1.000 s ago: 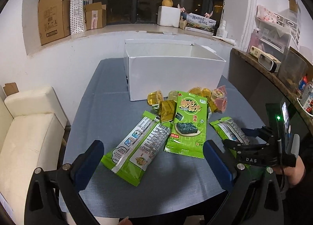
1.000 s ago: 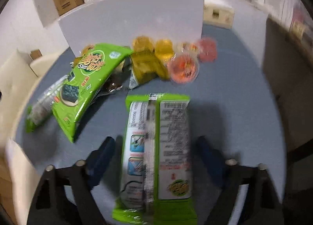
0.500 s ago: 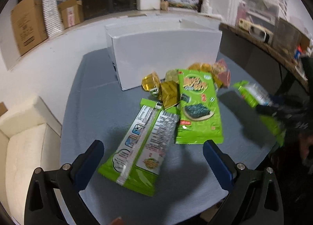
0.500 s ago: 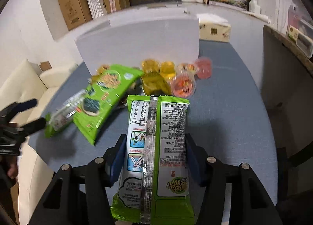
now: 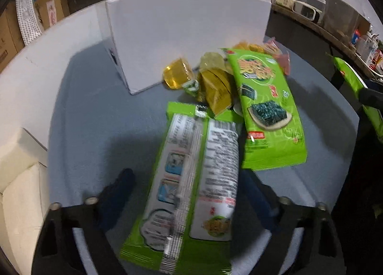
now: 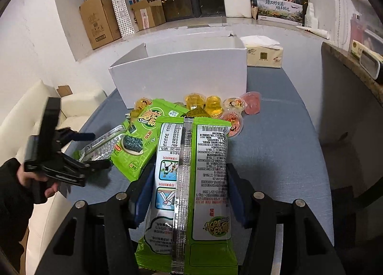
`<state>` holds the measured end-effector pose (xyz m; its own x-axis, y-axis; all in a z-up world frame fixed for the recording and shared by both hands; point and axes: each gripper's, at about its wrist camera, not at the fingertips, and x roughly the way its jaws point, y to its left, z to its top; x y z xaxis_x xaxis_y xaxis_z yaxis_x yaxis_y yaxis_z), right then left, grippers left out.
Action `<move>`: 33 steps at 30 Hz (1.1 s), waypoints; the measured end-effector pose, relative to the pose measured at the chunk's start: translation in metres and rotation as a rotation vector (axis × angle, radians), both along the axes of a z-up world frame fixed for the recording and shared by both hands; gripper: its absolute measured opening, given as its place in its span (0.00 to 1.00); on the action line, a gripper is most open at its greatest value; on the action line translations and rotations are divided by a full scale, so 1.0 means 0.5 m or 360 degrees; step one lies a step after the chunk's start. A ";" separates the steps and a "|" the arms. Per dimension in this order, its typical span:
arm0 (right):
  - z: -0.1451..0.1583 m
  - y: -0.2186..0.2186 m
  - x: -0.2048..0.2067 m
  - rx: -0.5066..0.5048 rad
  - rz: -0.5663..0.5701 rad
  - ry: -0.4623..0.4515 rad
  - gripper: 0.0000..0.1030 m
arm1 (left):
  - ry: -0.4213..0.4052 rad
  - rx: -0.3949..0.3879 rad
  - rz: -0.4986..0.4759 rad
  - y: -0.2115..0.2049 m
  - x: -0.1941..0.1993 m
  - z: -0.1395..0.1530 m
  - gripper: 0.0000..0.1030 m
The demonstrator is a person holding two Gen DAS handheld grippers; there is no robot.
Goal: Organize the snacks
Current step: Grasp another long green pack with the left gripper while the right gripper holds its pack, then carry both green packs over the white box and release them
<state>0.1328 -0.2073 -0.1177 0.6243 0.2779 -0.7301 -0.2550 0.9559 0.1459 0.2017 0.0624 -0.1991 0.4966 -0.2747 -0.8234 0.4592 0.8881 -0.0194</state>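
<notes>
left gripper (image 5: 189, 186) closing | seaweed pack (image 5: 191, 179) between jaws

Indoor light from above, soft shadows; left wrist view motion-blurred, right wrist view sharp; fisheye bends the edges.

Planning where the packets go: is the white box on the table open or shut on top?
Open. In the right wrist view the white box has no lid over it, and its inner back wall shows above the front wall.
</notes>
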 end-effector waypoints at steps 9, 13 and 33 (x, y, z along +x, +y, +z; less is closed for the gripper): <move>0.002 0.016 -0.002 0.0006 0.0024 0.0001 0.59 | -0.0056 0.0089 0.0140 0.033 -0.035 0.020 0.65; 0.005 0.026 -0.003 0.0015 0.0045 -0.0011 0.59 | -0.0113 -0.0042 0.0433 0.081 -0.101 0.049 0.65; 0.144 0.041 0.177 0.0110 0.0106 -0.0229 0.60 | -0.0485 -0.0526 0.0679 -0.039 0.039 0.327 0.66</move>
